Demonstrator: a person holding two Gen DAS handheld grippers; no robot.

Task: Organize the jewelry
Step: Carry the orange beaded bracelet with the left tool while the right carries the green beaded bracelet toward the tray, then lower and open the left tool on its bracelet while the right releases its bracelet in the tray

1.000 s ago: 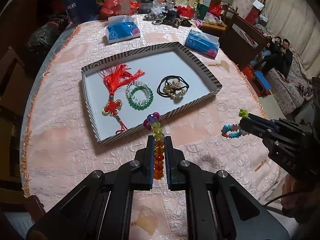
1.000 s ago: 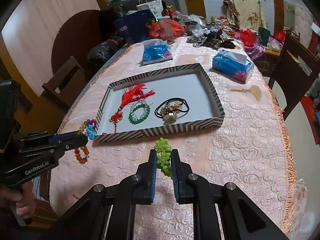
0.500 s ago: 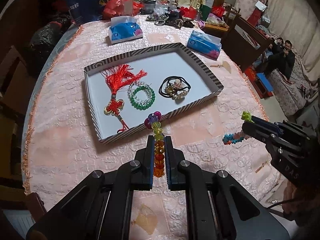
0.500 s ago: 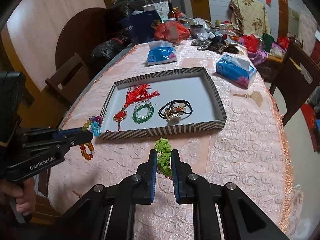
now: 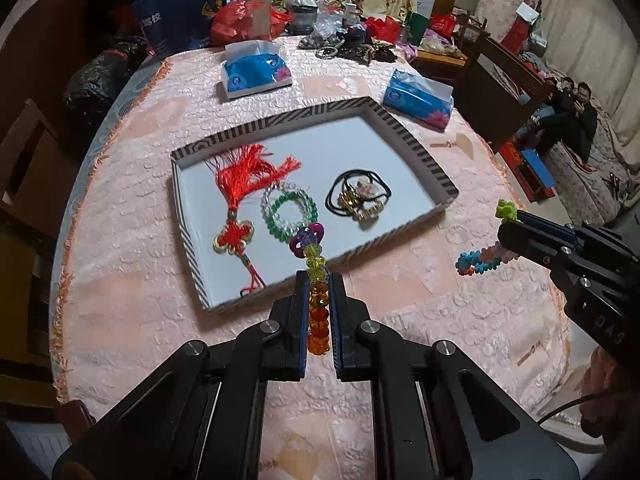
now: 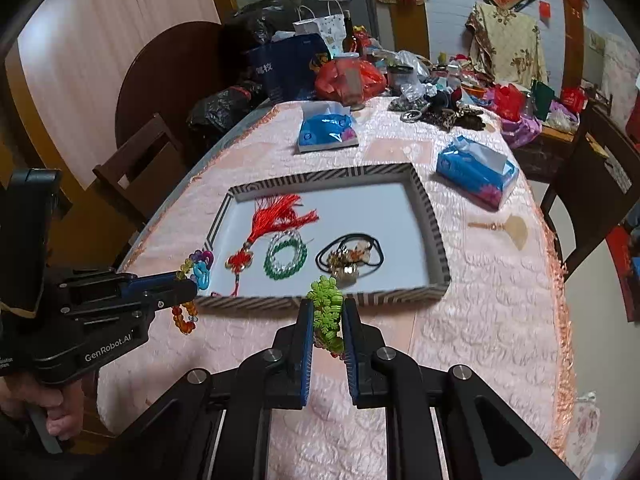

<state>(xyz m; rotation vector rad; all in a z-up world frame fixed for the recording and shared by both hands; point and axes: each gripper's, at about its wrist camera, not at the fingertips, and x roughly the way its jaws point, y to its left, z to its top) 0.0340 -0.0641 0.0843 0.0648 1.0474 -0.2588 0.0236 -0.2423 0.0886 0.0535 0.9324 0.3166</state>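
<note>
we see left gripper [image 5: 319,280] clamping rainbow bead bracelet [image 5: 316,292], right gripper [image 6: 328,308] clamping green-flower bracelet [image 6: 328,316]; both held above tablecloth [image 5: 132,240], just short of striped tray [image 5: 412,148] w/ other jewelry.

The tray [image 5: 412,146] lay on the bench [image 5: 132,240] just ahead of both claws. Inside it, from the left claw's [image 5: 319,280] view, the tassel knot [image 5: 236,200] lay ahead and left, the bead ring [image 5: 289,210] straight ahead, and the hair ties [image 5: 358,196] ahead and right. Beyond the tray sat one tissue pack [image 5: 256,70] to the left and another tissue pack [image 5: 418,98] to the right. The right claw [image 6: 327,308] sat before the tray's near wall, with the left claw off to its left, beside the tray's near left corner.
</note>
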